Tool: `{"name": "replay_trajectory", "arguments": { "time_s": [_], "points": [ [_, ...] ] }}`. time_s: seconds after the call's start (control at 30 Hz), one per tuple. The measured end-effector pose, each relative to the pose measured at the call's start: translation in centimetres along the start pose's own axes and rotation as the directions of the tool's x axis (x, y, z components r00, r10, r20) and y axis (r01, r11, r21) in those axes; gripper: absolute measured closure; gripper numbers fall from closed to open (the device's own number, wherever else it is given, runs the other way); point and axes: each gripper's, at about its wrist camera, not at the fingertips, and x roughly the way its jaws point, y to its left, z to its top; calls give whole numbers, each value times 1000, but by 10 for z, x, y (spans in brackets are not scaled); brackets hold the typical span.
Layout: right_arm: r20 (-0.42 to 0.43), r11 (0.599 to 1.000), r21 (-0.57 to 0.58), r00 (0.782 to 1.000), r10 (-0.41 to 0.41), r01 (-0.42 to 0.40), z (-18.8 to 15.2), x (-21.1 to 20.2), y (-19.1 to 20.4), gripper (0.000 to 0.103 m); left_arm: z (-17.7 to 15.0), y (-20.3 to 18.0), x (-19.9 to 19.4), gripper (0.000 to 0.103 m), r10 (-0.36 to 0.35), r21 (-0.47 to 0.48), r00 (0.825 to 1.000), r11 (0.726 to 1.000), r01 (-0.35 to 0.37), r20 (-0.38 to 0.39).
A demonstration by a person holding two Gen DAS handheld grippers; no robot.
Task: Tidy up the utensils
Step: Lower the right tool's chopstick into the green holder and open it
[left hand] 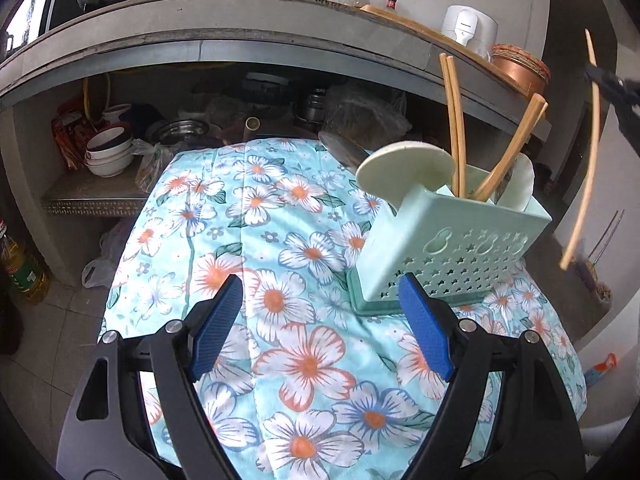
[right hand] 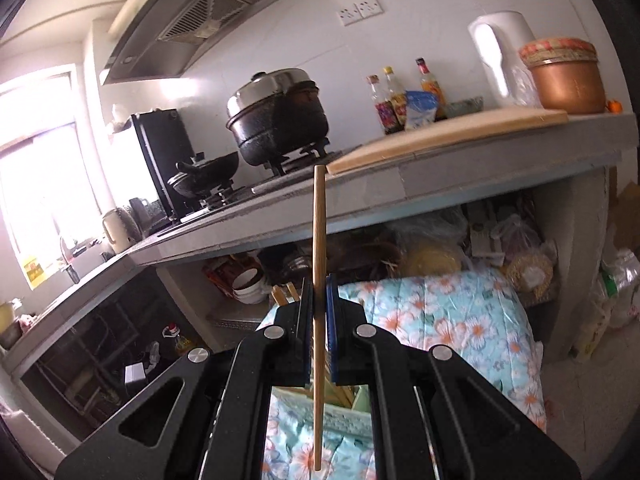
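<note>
Only the right wrist view shows jaws clamping the chopstick [right hand: 319, 240]; left jaws gape empty.

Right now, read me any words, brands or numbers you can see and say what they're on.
None reads clearly.
White appliance: small dark brand mark, too small to read.
Oil bottle: label too blurred.
Sauce bottles: labels too blurred.
Yellow sticker near the window: unreadable.
</note>
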Motion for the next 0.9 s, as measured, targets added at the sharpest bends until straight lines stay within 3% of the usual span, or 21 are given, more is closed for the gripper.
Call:
{"name": "replay_trajectory", "arguments": {
  "time_s": [0.17, 0.37, 0.6, 0.9],
  "points": [
    [1, 993, -118, 1000, -11, 11, 21, 45, 12, 97, -4, -7, 5, 27, -2, 22, 1000, 1000, 2, -23],
    [-52, 976, -217, 998, -17, 5, 19, 92, 17, 97, -8, -9, 5, 27, 22, 29, 999, 999, -21, -33],
    [-65, 974, -215, 996, 59, -72, 28, 102, 22, 97, -6, -4, 1, 27, 48, -7, 998, 999, -49, -27],
    [-93, 971, -223, 993, 67, -86, 27, 120, 18, 97, -9, -5, -5, 27, 73, -45, 997, 996, -74, -10]
  ]
}}
